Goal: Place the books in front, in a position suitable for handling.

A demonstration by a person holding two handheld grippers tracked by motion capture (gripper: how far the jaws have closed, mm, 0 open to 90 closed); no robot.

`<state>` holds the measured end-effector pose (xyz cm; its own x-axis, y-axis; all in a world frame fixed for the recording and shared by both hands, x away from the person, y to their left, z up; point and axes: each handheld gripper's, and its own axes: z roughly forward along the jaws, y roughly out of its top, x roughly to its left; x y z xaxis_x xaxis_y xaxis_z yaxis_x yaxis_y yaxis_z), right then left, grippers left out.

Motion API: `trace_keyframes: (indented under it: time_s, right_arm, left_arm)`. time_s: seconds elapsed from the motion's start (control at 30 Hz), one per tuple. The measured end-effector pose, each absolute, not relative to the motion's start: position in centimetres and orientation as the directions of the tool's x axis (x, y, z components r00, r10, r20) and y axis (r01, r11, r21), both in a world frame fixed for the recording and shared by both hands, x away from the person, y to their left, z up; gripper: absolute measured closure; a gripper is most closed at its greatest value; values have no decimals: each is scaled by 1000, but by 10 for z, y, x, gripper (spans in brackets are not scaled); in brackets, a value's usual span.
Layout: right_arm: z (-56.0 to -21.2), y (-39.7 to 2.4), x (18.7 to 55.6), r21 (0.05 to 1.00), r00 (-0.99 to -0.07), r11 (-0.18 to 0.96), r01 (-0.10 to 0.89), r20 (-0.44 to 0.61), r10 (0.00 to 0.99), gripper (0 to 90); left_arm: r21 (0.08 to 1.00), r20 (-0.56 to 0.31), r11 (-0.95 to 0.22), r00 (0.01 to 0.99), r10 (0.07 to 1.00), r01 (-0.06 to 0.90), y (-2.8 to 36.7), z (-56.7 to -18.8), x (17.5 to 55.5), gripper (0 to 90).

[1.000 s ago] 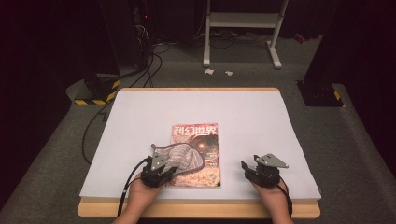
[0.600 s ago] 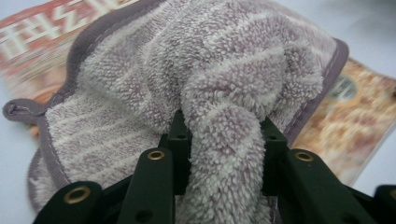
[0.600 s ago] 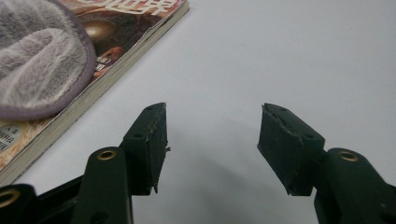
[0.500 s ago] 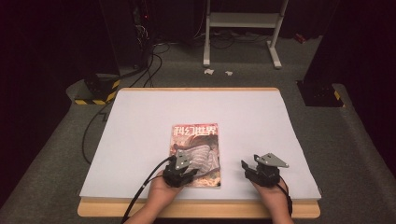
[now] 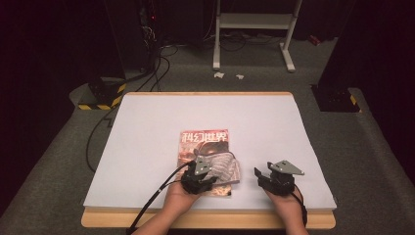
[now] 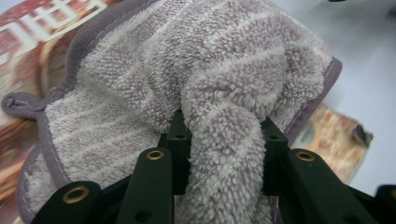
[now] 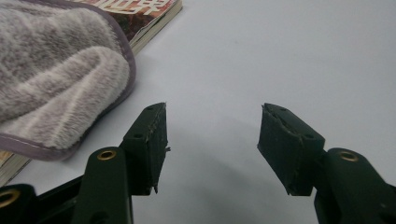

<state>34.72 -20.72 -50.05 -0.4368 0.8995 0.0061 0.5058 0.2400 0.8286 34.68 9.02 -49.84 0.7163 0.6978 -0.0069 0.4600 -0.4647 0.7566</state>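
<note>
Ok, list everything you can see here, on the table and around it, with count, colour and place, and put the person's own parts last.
Table: one, white top with wooden edge, centre.
Magazine: one, reddish-brown cover with pale title, lying flat on the near middle of the table.
Towel: one, grey-mauve with darker hem, bunched on the magazine's near end.
Metal stand: one, white, on the floor beyond the table.
Striped block: one, black and yellow, on the floor at far left.
Paper scraps: two, white, on the floor by the stand.
Left gripper: one, black, shut on a fold of the towel.
Right gripper: one, black, jaws apart over bare table, right of the magazine.
</note>
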Motion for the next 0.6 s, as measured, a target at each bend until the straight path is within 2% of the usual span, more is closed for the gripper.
trace_keyframes:
  time_s: [0.43,0.6]
  right_arm:
    - [-501,-203,346,825,-451,260,502,-7,892,415]
    - [-501,-205,347,827,-444,251,502,-2,896,415]
  left_arm:
    - [769,5,-388,603,797,507,171,-501,325,656]
    - [766,-1,-363,565,825,531,188,-500,322,655]
